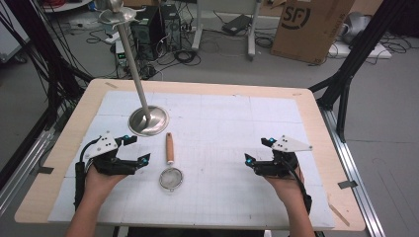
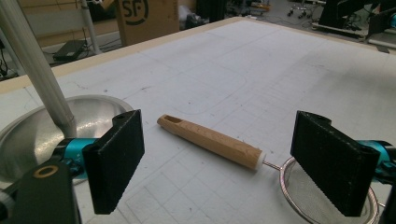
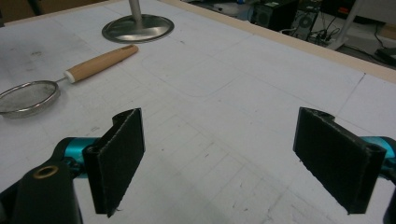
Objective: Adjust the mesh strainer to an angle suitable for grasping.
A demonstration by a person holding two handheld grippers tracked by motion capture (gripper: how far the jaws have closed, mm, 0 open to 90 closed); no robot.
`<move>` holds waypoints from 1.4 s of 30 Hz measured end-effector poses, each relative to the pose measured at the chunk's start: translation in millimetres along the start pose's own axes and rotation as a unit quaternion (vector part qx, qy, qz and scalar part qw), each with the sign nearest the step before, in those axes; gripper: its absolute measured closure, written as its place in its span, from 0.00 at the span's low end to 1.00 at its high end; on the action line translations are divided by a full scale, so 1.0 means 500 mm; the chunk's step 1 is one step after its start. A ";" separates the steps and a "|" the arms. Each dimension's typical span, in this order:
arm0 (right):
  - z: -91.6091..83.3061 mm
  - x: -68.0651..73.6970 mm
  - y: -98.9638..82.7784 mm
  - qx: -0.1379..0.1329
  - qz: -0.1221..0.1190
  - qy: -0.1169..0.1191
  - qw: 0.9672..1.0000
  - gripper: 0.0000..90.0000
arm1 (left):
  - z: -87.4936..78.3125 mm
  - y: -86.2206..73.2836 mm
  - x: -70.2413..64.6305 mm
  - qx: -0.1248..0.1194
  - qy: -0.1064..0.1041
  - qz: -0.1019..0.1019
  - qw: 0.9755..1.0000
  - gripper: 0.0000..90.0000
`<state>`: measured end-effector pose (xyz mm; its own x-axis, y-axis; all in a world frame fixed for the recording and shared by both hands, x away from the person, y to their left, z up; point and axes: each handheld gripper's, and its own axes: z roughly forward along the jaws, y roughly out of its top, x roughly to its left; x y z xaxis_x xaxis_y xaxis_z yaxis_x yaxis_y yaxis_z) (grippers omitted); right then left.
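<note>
A small mesh strainer (image 1: 171, 178) with a wooden handle (image 1: 170, 147) lies flat on the white mat, handle pointing away from me. My left gripper (image 1: 137, 150) rests open just left of it; in the left gripper view the handle (image 2: 210, 141) lies between and beyond the jaws, with the mesh bowl (image 2: 322, 198) behind the right jaw. My right gripper (image 1: 260, 150) stands open at the right of the mat, nothing between its jaws. The right gripper view has the strainer (image 3: 28, 98) and its handle (image 3: 101, 62) at far left.
A metal stand with a round base (image 1: 148, 120) and a leaning pole (image 1: 130, 57) sits behind the left gripper. The white mat (image 1: 222, 123) covers a wooden table (image 1: 316, 113). Cables, a computer tower and a cardboard box (image 1: 309, 24) lie on the floor beyond.
</note>
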<state>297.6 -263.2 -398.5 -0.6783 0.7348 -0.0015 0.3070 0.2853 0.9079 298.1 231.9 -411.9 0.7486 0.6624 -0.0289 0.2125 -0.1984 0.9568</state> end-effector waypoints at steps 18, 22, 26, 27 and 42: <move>0.004 0.006 -0.004 0.011 -0.004 -0.001 1.000 0.17 | 0.006 -0.002 -0.006 -0.005 -0.008 -0.007 1.000 0.20; 0.007 0.008 -0.005 0.013 -0.004 0.000 1.000 0.17 | 0.010 -0.004 -0.008 -0.001 -0.012 -0.006 1.000 0.20; 0.005 0.010 -0.002 0.012 -0.004 0.003 1.000 0.17 | 0.017 -0.007 -0.010 0.007 -0.012 -0.014 1.000 0.23; 0.005 0.010 -0.002 0.010 -0.006 0.002 1.000 0.17 | 0.017 -0.007 -0.010 0.007 -0.012 -0.014 1.000 0.24; 0.007 0.014 -0.002 0.017 -0.006 0.002 1.000 0.17 | 0.036 -0.020 -0.021 0.034 -0.027 -0.005 0.999 0.41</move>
<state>294.9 -256.2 -401.0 -0.6854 0.7281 -0.0106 0.3209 0.3151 0.8932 299.4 213.8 -426.2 0.7785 0.6252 -0.0557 0.2613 -0.2421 0.9344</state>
